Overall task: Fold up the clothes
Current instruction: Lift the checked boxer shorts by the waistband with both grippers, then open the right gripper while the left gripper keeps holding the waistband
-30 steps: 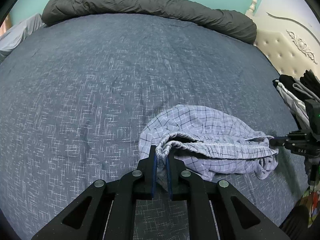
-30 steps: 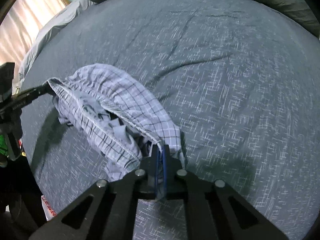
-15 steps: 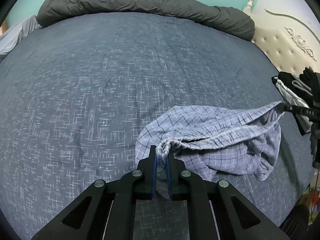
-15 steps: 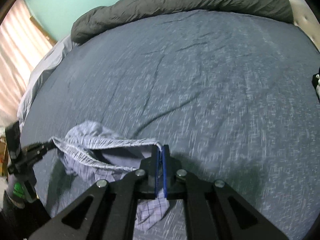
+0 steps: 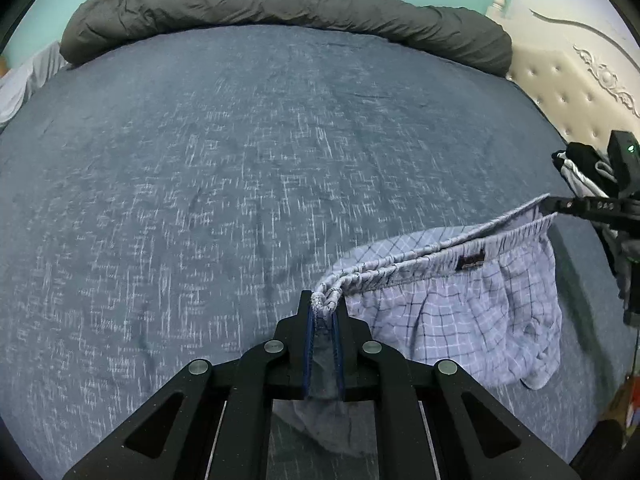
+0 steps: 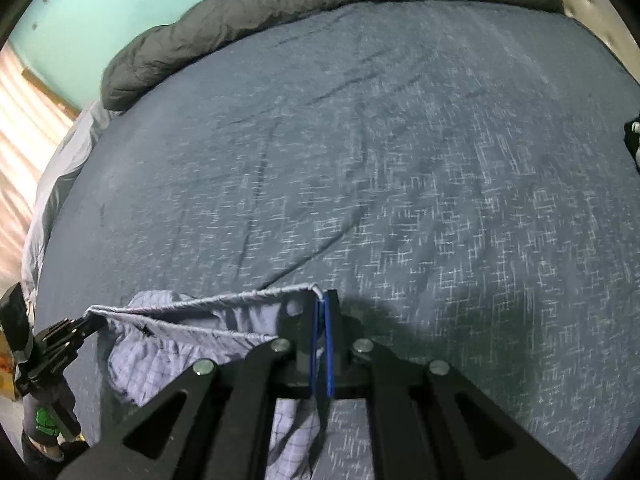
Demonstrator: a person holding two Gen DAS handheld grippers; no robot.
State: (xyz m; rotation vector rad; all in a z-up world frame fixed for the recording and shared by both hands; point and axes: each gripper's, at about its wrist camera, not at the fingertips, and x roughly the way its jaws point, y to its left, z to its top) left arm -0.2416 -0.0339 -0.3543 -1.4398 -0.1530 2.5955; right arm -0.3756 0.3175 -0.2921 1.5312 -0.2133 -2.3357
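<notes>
- Left wrist view: the left hand-held gripper (image 5: 323, 316) at 6 o'clock is clamped on one end of the waistband (image 5: 436, 250) of the checked shorts (image 5: 472, 304).
- The waistband runs taut from there toward 3 o'clock, where the right hand-held gripper (image 5: 550, 208) pinches its other end; the shorts hang below it over the bed (image 5: 240, 168), with a dark label (image 5: 471, 261) showing inside the band.
- A rolled grey duvet (image 5: 280, 0) lies along the bed's far edge at 12 o'clock; a tufted headboard (image 5: 568, 96) stands at 2 o'clock, and dark clothes (image 5: 580, 164) lie just behind the right hand-held gripper at 3 o'clock.
- Right wrist view: the left hand-held gripper (image 6: 86, 322) at 8 o'clock grips the waistband (image 6: 200, 302) end.
- The band stretches to 6 o'clock, where the right hand-held gripper (image 6: 320, 320) is clamped on it, blue pads (image 6: 329, 340) pressed together; the shorts (image 6: 168, 356) sag beneath, between the two.
- The bed (image 6: 400, 160) fills the rest, with the duvet (image 6: 280, 12) at 12 o'clock.
</notes>
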